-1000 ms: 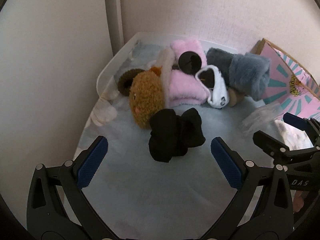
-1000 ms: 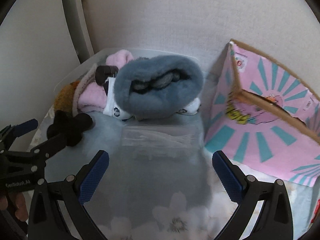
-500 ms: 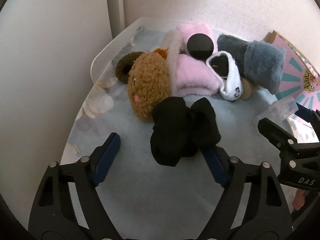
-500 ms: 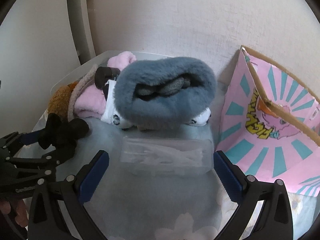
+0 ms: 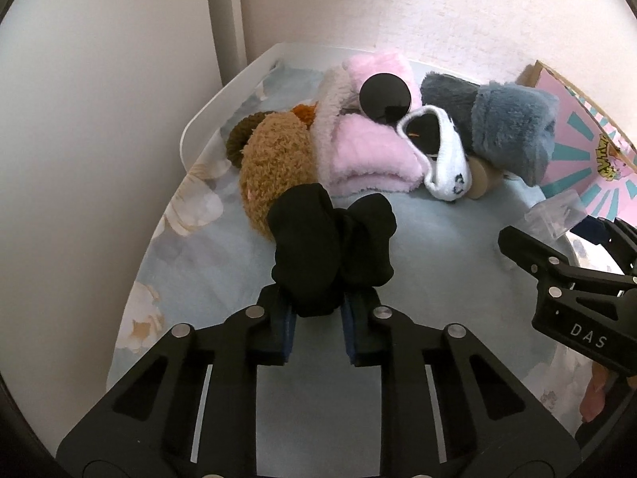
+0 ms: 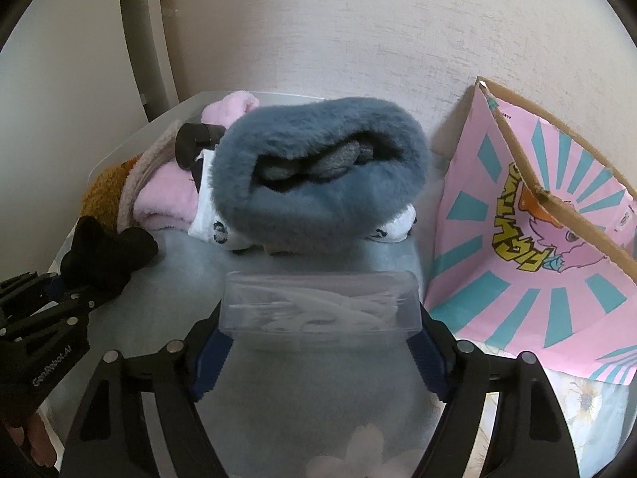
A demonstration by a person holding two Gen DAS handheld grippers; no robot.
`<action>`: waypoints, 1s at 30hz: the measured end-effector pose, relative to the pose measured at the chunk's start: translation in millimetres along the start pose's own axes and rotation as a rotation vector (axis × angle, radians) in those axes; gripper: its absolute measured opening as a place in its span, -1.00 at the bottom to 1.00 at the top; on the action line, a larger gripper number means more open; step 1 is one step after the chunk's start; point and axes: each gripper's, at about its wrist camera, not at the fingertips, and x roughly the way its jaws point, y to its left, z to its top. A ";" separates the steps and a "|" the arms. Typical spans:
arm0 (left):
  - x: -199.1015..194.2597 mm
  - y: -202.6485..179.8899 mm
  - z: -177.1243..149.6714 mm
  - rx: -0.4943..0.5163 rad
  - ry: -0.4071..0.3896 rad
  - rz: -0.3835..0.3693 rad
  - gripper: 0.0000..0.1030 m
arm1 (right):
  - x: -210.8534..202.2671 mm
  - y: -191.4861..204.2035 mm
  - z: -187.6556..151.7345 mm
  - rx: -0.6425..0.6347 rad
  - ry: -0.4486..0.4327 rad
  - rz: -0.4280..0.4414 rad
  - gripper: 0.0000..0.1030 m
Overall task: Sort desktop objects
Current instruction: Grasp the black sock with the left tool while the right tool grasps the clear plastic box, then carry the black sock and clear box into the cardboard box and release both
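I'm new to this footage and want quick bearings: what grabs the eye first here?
The fluffy blue-grey slipper fills the middle of the right wrist view, with a clear plastic box in front of it between the right gripper jaws. To its right stands a pink and teal cardboard box. The left gripper pinches a black sock.

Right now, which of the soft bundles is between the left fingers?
The black sock bundle, pinched by the left gripper. The brown, pink and grey-blue ones lie untouched behind.
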 end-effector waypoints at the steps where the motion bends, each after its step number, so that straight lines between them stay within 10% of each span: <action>1: 3.6 -2.9 0.7 -0.001 -0.003 -0.002 -0.67 | 0.5 0.5 1.0 0.000 -0.002 0.000 0.48; 18: -105.4 -16.2 77.1 0.072 -0.165 -0.063 -0.68 | -87.8 -0.2 45.6 0.004 -0.096 0.001 0.48; 30: -149.8 -125.2 166.7 0.254 -0.238 -0.236 -0.68 | -160.5 -98.9 101.4 0.091 -0.159 -0.119 0.48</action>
